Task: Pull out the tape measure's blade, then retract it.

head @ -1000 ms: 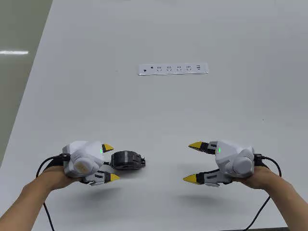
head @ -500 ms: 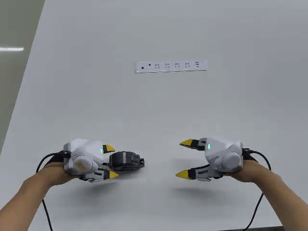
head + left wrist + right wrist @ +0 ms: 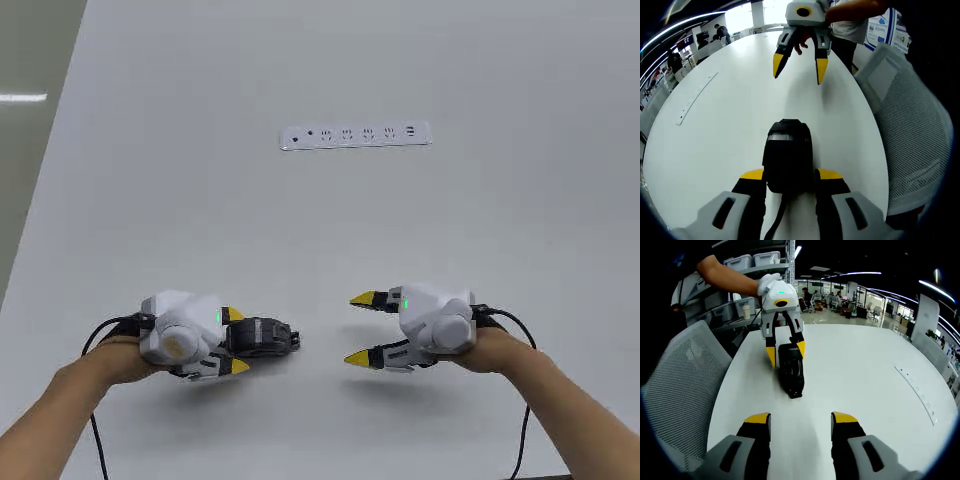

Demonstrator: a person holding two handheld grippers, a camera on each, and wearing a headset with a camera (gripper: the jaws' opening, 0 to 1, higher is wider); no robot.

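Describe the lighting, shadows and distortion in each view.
Head view: soft, even light; faint shadows on the table under the left tongs and right tongs. Left gripper view: fisheye bends the table edge, windows blown out, tape measure nearly featureless black. Right gripper view: same bending; ceiling lights streak.

tape measure (image 3: pixel 264 336), rear hidden w/in left tool (image 3: pixel 237 340)

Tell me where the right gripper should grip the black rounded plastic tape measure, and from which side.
Take the small tab jutting from the black tape measure's free end, likely the blade hook. The left gripper clamps the rear of it, and the tab end faces the open right gripper, so come straight in from that side.
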